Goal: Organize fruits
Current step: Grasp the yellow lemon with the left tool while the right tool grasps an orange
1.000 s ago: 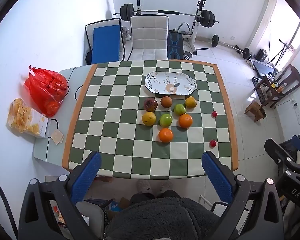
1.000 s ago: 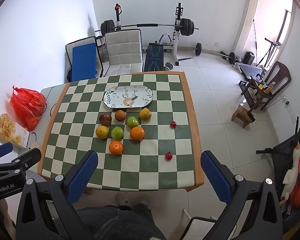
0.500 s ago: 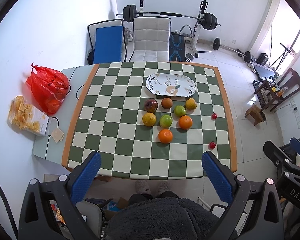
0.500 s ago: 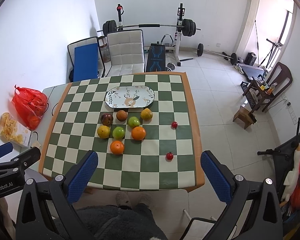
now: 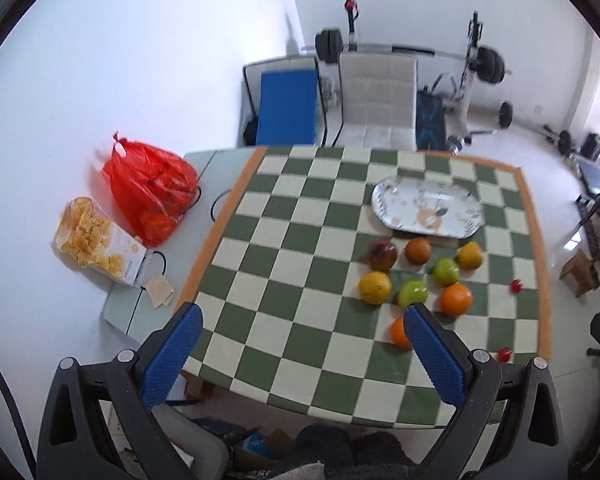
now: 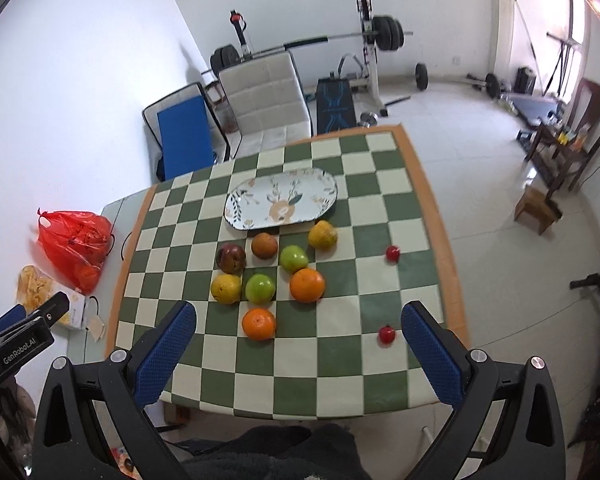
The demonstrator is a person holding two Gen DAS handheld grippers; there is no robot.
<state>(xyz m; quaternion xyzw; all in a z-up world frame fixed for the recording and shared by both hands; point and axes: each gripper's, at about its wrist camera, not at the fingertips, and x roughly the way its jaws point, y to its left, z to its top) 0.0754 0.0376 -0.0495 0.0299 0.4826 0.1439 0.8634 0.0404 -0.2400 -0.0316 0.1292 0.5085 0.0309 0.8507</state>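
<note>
Green and cream checks cover the counter (image 6: 340, 380), where eight fruits (image 6: 260, 288) are grouped near the middle, just in front of an oval plate (image 6: 240, 208) that carries nothing. Two small red fruits (image 6: 392, 253) are seen apart, toward the right edge. The left claw (image 5: 300, 356) and the right claw (image 6: 298, 354) are both held wide open above the near edge, and nothing is gripped by either. A red bag (image 5: 148, 192) is seen at the left.
</note>
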